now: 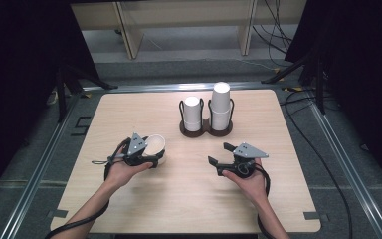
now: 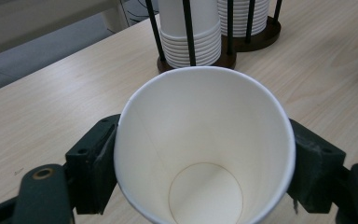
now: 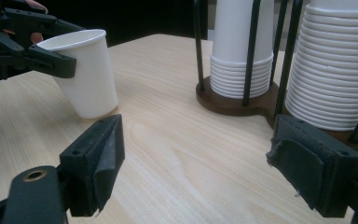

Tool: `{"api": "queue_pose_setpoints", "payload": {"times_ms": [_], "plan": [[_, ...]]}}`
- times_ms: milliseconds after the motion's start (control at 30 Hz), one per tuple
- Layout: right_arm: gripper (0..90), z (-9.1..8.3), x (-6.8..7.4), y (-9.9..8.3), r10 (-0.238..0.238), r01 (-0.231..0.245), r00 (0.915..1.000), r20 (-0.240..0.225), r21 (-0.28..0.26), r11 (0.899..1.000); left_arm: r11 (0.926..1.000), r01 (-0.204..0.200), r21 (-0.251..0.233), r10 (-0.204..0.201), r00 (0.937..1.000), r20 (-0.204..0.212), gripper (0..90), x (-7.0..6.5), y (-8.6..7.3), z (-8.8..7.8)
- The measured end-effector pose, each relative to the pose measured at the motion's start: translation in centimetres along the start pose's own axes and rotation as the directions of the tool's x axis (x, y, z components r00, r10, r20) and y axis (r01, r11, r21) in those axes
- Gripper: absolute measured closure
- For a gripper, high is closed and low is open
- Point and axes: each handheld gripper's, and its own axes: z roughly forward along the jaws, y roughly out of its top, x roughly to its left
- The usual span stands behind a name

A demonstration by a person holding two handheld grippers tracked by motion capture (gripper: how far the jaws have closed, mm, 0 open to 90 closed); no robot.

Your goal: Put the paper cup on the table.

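A white paper cup [image 1: 155, 146] sits tilted on the wooden table [image 1: 129, 199], mouth up, its base touching the wood [image 3: 93, 100]. My left gripper [image 1: 151, 157] is shut on the cup, a black pad on either side just below the rim [image 2: 205, 140]. Behind the cup stands a dark wooden holder [image 1: 206, 127] with black rods, carrying two stacks of upturned white cups: a shorter left stack [image 1: 193, 113] and a taller right stack [image 1: 221, 103]. My right gripper [image 1: 220, 155] hovers open in front of the holder, nothing between its jaws [image 3: 196, 172].
The table ends in a metal-framed edge [image 1: 45, 159] on the left and right. Black cables [image 1: 298, 107] lie on the floor at the right. Pale furniture legs [image 1: 132, 35] stand beyond the far edge.
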Motion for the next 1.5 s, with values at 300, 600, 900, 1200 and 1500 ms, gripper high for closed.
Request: {"api": "queue_pose_setpoints", "payload": {"times_ms": [300, 600, 900, 1200, 1500], "plan": [[18.0, 0.0, 0.1, -0.1, 0.021, -0.021, 0.9997, 0.014, 0.002, 1.0, 0.9998, -0.005, 0.02, 0.005, 1.0, -0.005, 21.5, 0.0, -0.2, 0.2], [17.6, 0.0, 0.1, -0.1, 0.014, -0.014, 0.9998, 0.015, 0.001, 1.0, 0.9998, 0.0, 0.02, 0.0, 1.0, 0.002, 19.7, 0.0, -0.3, 0.4], [17.2, 0.0, 0.0, -0.1, 0.021, -0.021, 0.9997, 0.007, 0.007, 1.0, 0.9996, 0.013, 0.026, -0.014, 0.9998, 0.017, 11.1, 0.1, -0.7, 0.5], [16.8, 0.0, 0.0, -0.2, 0.022, -0.022, 0.9998, 0.001, 0.001, 1.0, 0.9996, 0.029, -0.005, -0.028, 0.9995, 0.017, 0.0, 0.4, -0.9, -0.1], [16.6, -0.3, -0.1, -0.2, 0.038, -0.038, 0.9992, 0.014, 0.017, 0.999, 0.9994, -0.026, -0.021, 0.026, 0.9997, -0.003, 0.0, 1.3, -1.5, -2.1]]}}
